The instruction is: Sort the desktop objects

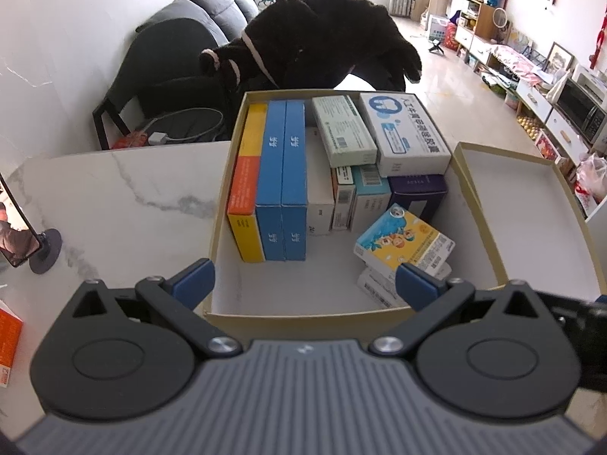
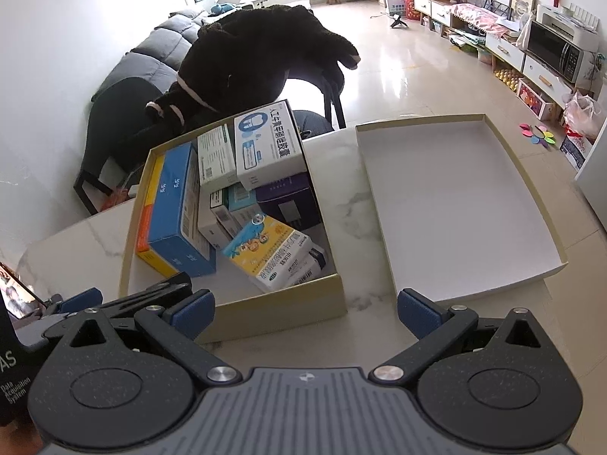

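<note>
The cardboard box (image 1: 224, 204) sits open on the marble table (image 1: 125, 189) and serves as the landmark. Left of the box, at the table's edge, lies an orange packet (image 1: 9, 345), and a dark round stand (image 1: 47, 250) holds a screen. Inside the box, along its left wall, a yellow-and-orange carton (image 1: 246, 185) stands on edge, touching two blue cartons (image 1: 282, 182). Right of those stand white and teal packs, with a white-and-blue medicine box (image 1: 404, 132) lying on top at the far end. Near the box's front right corner a yellow cartoon-printed box (image 1: 404, 244) rests tilted on other packs. Right of the box lies its upturned lid (image 2: 455, 204), apart from it.

The left gripper (image 1: 305, 284) hangs spread wide over the box's near wall, grasping nothing. The right gripper (image 2: 305, 313) is likewise released, between box and lid.
</note>
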